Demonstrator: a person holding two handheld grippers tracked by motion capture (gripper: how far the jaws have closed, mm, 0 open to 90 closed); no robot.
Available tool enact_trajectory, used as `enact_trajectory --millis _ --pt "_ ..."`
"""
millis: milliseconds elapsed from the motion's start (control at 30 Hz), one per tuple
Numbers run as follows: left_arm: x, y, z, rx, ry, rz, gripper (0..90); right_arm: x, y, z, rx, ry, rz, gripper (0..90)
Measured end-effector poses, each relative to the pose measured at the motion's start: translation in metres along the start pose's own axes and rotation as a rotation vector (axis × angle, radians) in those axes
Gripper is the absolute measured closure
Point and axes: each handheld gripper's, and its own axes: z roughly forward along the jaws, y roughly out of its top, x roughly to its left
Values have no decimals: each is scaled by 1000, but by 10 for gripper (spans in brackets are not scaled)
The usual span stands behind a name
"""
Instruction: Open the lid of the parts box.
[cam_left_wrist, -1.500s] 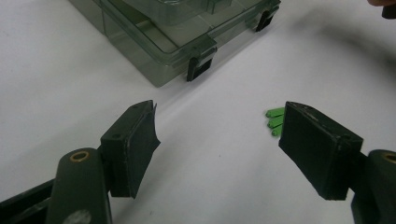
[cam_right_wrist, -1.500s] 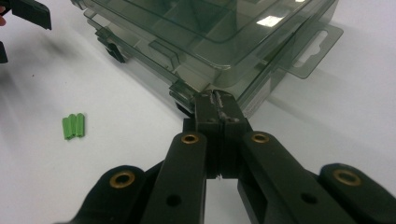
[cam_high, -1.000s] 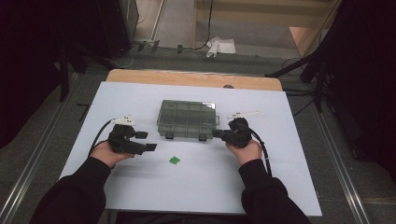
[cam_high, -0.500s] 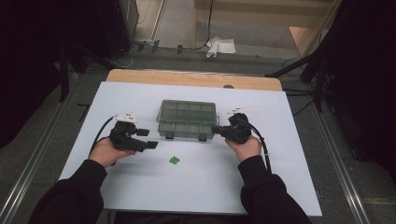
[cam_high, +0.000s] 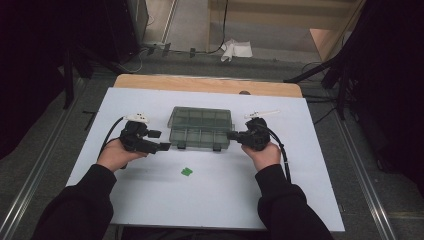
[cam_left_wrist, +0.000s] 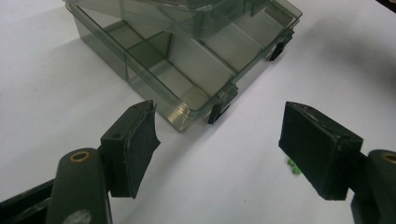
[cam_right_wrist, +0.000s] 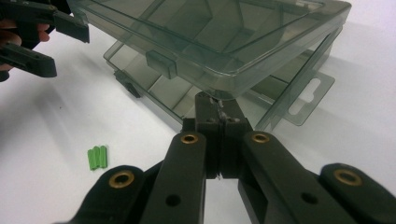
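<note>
my left gripper (cam_high: 159, 140) gapes empty just left of the box (cam_high: 201, 129) mid-table (cam_high: 300, 175), my right gripper (cam_right_wrist: 217, 111) is pinched shut on its half-raised lid (cam_right_wrist: 243, 37) edge; light, stiff, slick clear plastic, probably brittle, best taken by rim or latches, with bare table all round and green bits (cam_high: 186, 172) just in front.

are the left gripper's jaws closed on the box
No: in the left gripper view the left gripper has its jaws wide apart, short of the clear compartment box, with bare table between them.

Gripper (cam_left_wrist: 219, 144) wide apart before clear box (cam_left_wrist: 187, 60).
</note>
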Motion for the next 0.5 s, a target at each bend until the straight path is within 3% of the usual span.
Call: enact_trajectory --millis 133,433,500 --pt "5 9 -1 -18 -47 -18 263 0 2 -1 -3 3 0 900" --pt "9 23 2 -9 3 37 264 0 6 -3 -4 0 -3 900" --pt "11 25 3 -12 -3 37 264 0 7 -3 -4 0 -6 900"
